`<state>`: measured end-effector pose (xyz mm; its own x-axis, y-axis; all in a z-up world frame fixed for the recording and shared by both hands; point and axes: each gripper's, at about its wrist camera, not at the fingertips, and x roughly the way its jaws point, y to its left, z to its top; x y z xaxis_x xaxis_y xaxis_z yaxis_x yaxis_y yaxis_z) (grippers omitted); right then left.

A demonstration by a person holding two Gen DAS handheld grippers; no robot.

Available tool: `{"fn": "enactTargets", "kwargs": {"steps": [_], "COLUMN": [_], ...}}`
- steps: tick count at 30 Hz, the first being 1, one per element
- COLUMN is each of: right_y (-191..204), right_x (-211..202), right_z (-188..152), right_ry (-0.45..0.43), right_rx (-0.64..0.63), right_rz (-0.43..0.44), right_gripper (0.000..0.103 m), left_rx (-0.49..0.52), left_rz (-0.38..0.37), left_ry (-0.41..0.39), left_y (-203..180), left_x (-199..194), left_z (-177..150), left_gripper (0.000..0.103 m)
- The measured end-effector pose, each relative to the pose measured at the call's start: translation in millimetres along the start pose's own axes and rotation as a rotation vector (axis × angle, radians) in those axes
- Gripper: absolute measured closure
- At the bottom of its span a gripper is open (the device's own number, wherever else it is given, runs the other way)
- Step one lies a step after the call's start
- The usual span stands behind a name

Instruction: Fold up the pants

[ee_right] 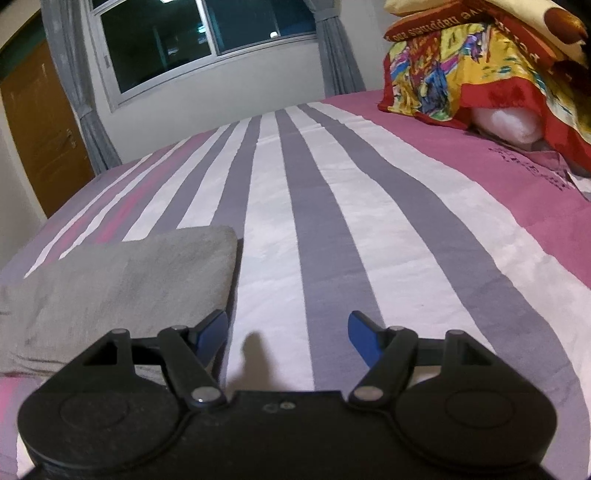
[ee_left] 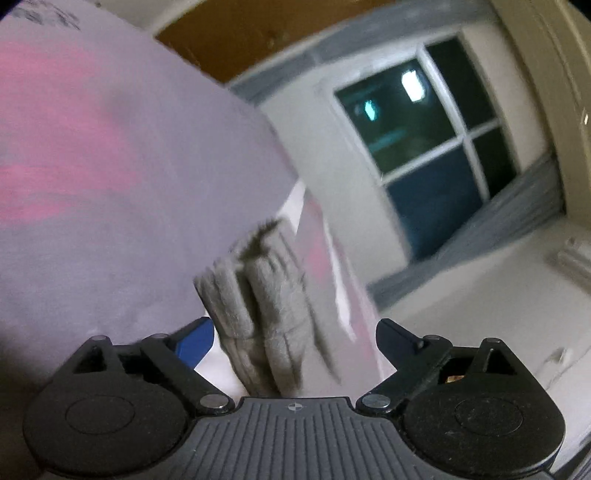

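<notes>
The left gripper (ee_left: 295,343) is spread wide, with a bunched grey edge of the pants (ee_left: 258,295) lying loose between its fingers (nothing is pinched). The right gripper (ee_right: 288,336) is likewise held apart; the folded pants (ee_right: 110,284) are seen on the striped bedspread (ee_right: 332,221) just to its left, long axis running leftward.

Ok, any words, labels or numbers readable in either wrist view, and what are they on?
"happiness": upside down, on the brown band of the top cushion; letters beside it unreadable.
Dark print on the pink sheet under the colourful blanket: too blurred to read.
Dark marks on the sheet at the top of the left wrist view: blurred.
</notes>
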<state>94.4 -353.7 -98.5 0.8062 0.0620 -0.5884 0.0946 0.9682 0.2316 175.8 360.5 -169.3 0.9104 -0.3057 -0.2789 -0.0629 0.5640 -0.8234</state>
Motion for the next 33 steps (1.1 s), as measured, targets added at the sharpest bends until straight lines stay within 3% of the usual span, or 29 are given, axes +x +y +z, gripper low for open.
{"fn": "enactTargets", "kwargs": {"steps": [3, 9, 10, 11, 12, 15, 17, 19, 21, 24, 27, 31, 33], "right_y": [1.5, -1.2, -1.8, -1.8, -1.4, -0.3, -0.9, -2.0, -5.6, -17.1, -27.7, -39.2, -42.3], "right_x": [-2.3, -4.2, -3.4, -3.1, -3.4, -4.8, -5.9, -3.5, -0.9, -4.3, -7.1, -8.9, -13.9], "right_z": [-0.2, 0.1, 0.1, 0.1, 0.1, -0.1, 0.0, 0.3, 0.9, 1.0, 0.4, -0.5, -1.9], "right_ry": [-0.010, -0.022, -0.020, -0.020, -0.021, -0.027, -0.032, -0.024, -0.016, -0.040, -0.061, -0.072, -0.092], "right_rx": [-0.010, 0.004, 0.006, 0.007, 0.007, 0.003, 0.008, 0.018, 0.040, 0.110, 0.168, 0.231, 0.255], "right_rz": [0.003, -0.004, -0.006, -0.009, -0.011, -0.007, -0.004, -0.013, -0.050, -0.081, -0.087, -0.086, -0.076], "right_gripper": [0.031, 0.031, 0.031, 0.031, 0.031, 0.031, 0.031, 0.031, 0.031, 0.031, 0.031, 0.031, 0.031], "left_rx": [0.043, 0.003, 0.019, 0.007, -0.054, -0.010, -0.063, 0.017, 0.034, 0.122, 0.266, 0.405, 0.470], "left_rz": [0.028, -0.007, 0.000, 0.019, 0.018, -0.031, 0.021, 0.094, 0.072, -0.025, -0.112, -0.182, -0.199], "left_ry": [0.077, 0.084, 0.082, 0.083, 0.068, -0.039, -0.036, 0.004, -0.003, -0.025, 0.010, 0.089, 0.137], "left_y": [-8.9, -11.9, -13.6, -10.0, -1.1, -5.9, 1.6, -16.7, -34.3, -82.2, -142.6, -222.5, -258.4], "left_x": [28.6, 67.0, 71.2, 68.7, 70.2, 49.8, 53.8, 63.7, 60.2, 51.9, 50.7, 89.2, 95.2], "left_z": [10.1, 36.3, 25.1, 21.8, 15.8, 3.5, 2.6, 9.1, 16.4, 21.1, 10.3, -20.0, -50.1], "left_gripper": [0.009, 0.010, 0.029, 0.065, 0.066, 0.067, 0.069, 0.069, 0.069, 0.069, 0.069, 0.069, 0.069]}}
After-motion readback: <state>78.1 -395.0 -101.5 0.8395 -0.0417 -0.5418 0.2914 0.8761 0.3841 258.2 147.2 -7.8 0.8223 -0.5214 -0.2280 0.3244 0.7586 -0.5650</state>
